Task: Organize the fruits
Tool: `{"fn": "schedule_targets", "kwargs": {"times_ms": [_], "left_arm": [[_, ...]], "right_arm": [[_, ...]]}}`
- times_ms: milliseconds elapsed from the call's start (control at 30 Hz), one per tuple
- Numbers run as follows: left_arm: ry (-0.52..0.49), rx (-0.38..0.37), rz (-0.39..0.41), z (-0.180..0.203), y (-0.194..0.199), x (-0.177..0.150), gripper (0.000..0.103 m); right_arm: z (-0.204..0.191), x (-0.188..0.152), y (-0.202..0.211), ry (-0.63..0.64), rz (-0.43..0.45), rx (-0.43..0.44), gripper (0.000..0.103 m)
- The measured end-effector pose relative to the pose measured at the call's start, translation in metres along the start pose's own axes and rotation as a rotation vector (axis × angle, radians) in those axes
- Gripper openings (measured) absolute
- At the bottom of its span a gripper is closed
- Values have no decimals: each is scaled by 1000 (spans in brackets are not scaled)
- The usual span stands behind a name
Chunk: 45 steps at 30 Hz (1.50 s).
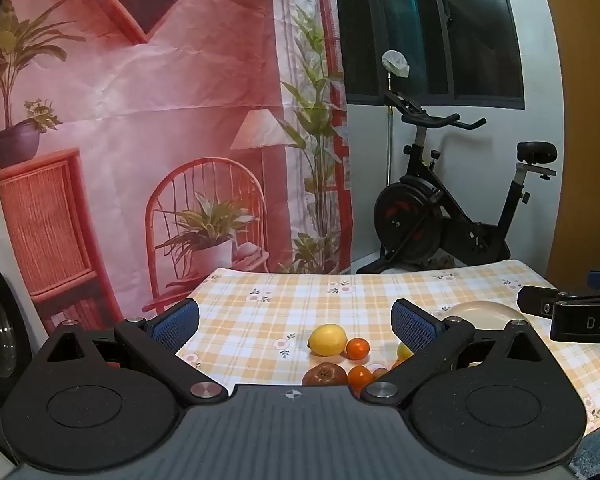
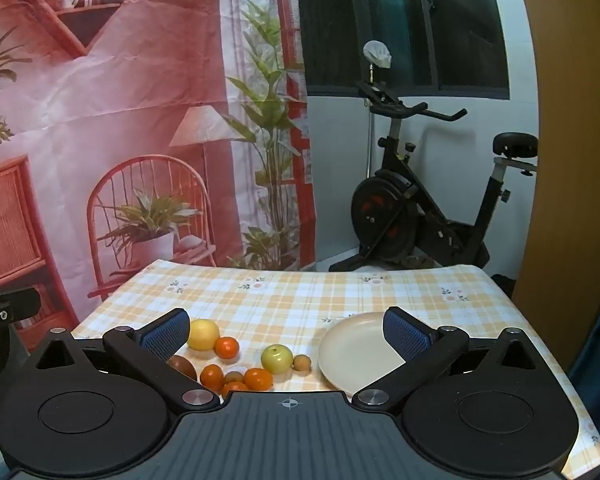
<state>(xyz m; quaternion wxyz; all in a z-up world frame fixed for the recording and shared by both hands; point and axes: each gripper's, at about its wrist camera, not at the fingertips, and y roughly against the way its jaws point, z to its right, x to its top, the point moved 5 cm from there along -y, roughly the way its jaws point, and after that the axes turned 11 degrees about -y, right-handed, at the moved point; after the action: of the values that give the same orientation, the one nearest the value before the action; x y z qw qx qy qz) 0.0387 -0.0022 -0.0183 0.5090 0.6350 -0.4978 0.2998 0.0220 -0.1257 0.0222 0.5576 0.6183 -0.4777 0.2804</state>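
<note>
We hold our left gripper (image 1: pixel 295 325) and right gripper (image 2: pixel 286 333) with fingers wide and empty, so we should go slowly to the lemon (image 2: pixel 203 334) by the bench's left edge, then the plate (image 2: pixel 354 354).

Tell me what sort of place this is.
Probably a room in a home, set up as a staged dining corner: a table under a checked cloth with fruit and a plate, a printed backdrop of furniture, and an exercise bike by a dark window.
</note>
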Motion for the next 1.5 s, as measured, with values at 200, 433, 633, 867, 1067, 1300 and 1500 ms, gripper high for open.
{"fn": "schedule_targets", "kwargs": {"times_ms": [200,433,633,867,1067,1300,1500], "left_arm": [[2,-1,1,0,0,0,103],[2,-1,-1,0,0,0,103],[3,-2,0,0,0,0,103],[4,-1,0,0,0,1,103],[5,-2,-1,0,0,1,103],[5,-2,0,-1,0,1,103],[6,-2,1,-1,0,1,103]], "right_arm": [[-1,4,2,0,1,2,103],[1,3,1,-1,1,1,103],[1,2,1,-2,2,1,103],[2,1,0,-1,4,2,103],[2,2,1,-2,3,3,103],[2,1,1,-3,5,2,103],[4,4,4,-4,7,1,103]]}}
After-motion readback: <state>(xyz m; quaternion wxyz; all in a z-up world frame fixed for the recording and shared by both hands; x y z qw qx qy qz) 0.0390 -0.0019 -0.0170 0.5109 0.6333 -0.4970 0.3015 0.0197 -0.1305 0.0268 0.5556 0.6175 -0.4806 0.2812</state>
